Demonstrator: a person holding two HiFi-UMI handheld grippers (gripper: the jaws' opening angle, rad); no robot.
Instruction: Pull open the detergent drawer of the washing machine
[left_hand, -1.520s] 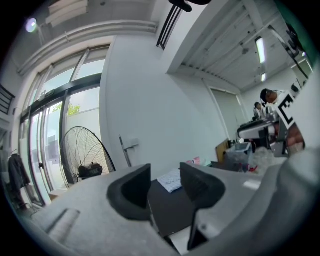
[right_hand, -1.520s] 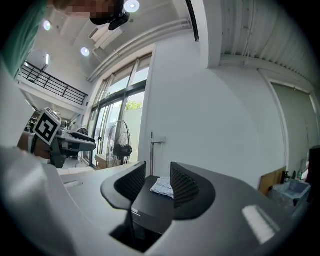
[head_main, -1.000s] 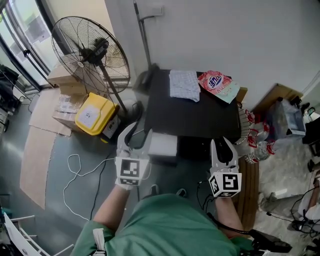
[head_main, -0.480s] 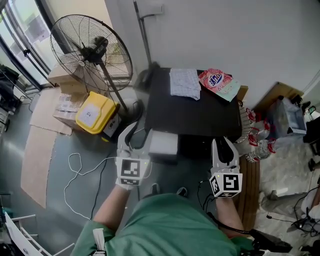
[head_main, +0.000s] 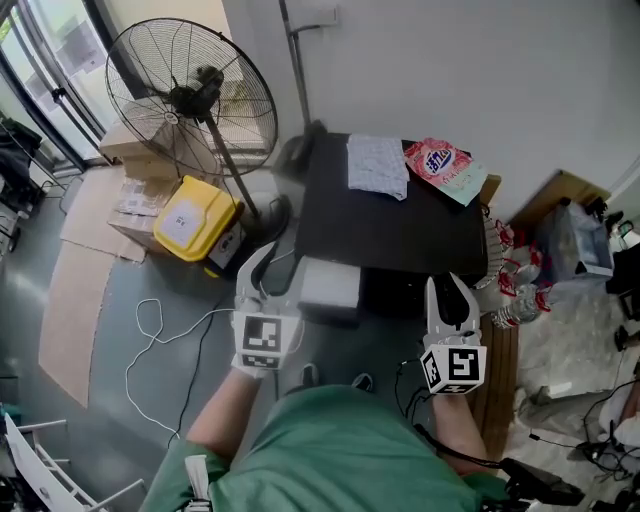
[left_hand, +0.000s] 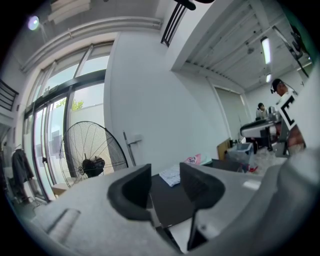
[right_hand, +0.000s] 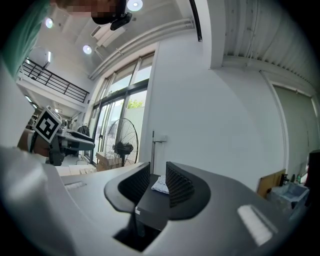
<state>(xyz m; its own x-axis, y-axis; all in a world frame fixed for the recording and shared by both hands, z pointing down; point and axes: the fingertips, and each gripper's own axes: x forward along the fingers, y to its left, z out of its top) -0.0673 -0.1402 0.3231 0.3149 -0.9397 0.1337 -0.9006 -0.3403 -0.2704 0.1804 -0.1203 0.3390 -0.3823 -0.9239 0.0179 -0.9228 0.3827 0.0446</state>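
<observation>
My left gripper (head_main: 272, 272) hangs at the front-left corner of the washing machine (head_main: 400, 235). Its jaws are spread and, as far as my own view shows, there is nothing between the pads. The white detergent drawer (head_main: 328, 287) already stands some way out of the front edge at that corner. It sits just beside my right-hand finger, low and a little to the right of the gap. I cannot tell whether that finger touches its face. I judge the pull is partly made, so what remains is to get a proper hold and finish it cleanly. I would drop the jaws so the lip of the drawer front sits squarely between the pads, then close on it gently. The pull should come straight back toward me, square to the machine's front edge and level. Any sideways drag or downward lean will likely bind the drawer on its runners. I would slow near the end and stop when it resists, not tug past the stop. My right gripper (head_main: 448, 287) waits off the front-right corner with its jaws only narrowly apart and empty, and it should stay clear. The folded cloth (head_main: 377, 166) and the pink detergent bag (head_main: 446, 170) lie near the back edge of the top, well away from the pull.
</observation>
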